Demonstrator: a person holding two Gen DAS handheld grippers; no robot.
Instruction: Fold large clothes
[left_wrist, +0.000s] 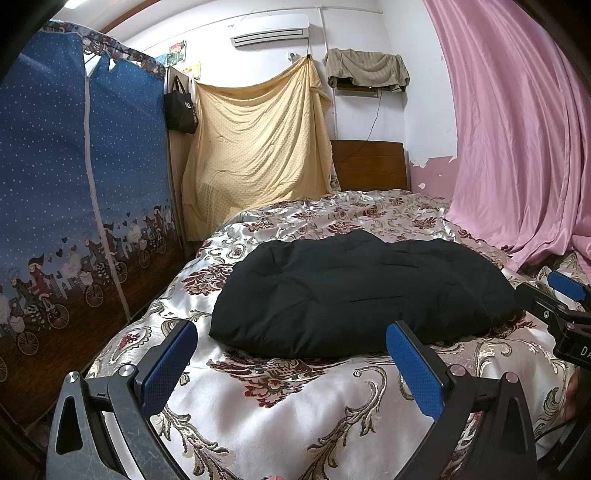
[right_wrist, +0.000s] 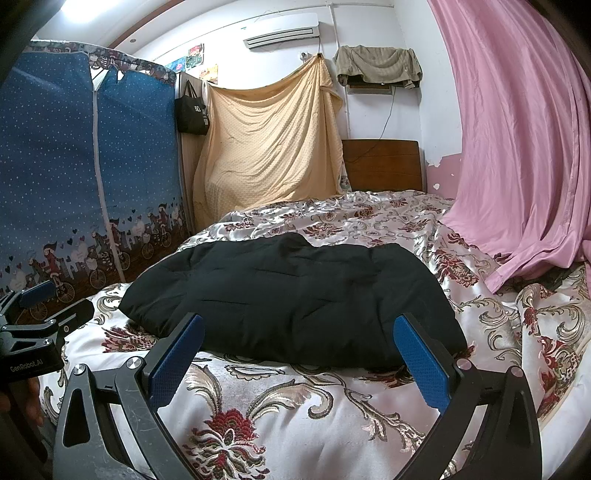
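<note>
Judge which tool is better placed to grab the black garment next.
Right, marginally. The right tool, open, already brackets the black garment's near edge; the left tool, also open, sits slightly short of it.

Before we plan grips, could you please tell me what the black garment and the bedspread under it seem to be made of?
Black garment: looks like matte padded fabric, judging by its stitched quilt lines and puffy bulk; the filling is unknown. Bedspread: probably satin-like jacquard, given its glossy sheen and raised floral pattern, so likely slippery.

Folded garment (left_wrist: 354, 295) lies on bed (left_wrist: 295, 406), wardrobe (left_wrist: 74, 184) left.
</note>
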